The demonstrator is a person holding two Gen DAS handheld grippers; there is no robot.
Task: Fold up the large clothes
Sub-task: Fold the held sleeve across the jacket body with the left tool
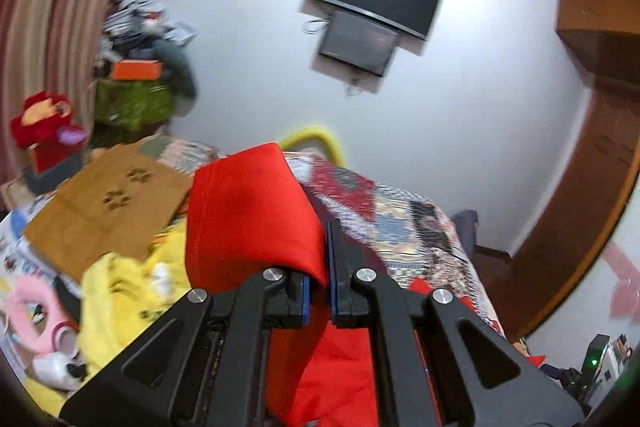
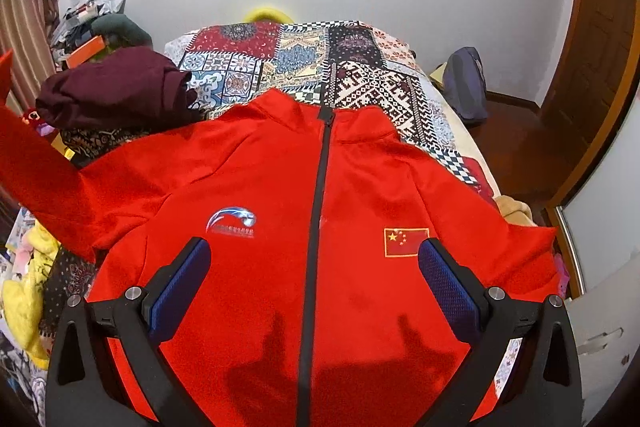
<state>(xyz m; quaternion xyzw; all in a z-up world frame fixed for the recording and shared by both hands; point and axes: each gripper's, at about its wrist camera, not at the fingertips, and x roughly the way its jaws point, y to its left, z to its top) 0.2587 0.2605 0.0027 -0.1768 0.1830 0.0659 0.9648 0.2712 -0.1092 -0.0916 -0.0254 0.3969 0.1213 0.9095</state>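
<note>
Left gripper [image 1: 319, 291]: jaws nearly closed, pinching a red sleeve [image 1: 252, 211] that drapes up over the left jaw.
Right gripper [image 2: 314, 279]: jaws spread wide, holding nothing.
Red jacket [image 2: 260, 187]: flat on the patchwork bedspread [image 2: 304, 63], zipper [image 2: 320, 179] running between the right jaws.

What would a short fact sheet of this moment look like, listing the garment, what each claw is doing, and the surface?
garment: red zip-front jacket, spread front-up, zipped
left gripper: shut on the jacket's red sleeve, lifted
right gripper: open, above the jacket chest, holding nothing
surface: patchwork-patterned bed cover
nearby: dark maroon garment bunched beside the jacket's shoulder
</note>
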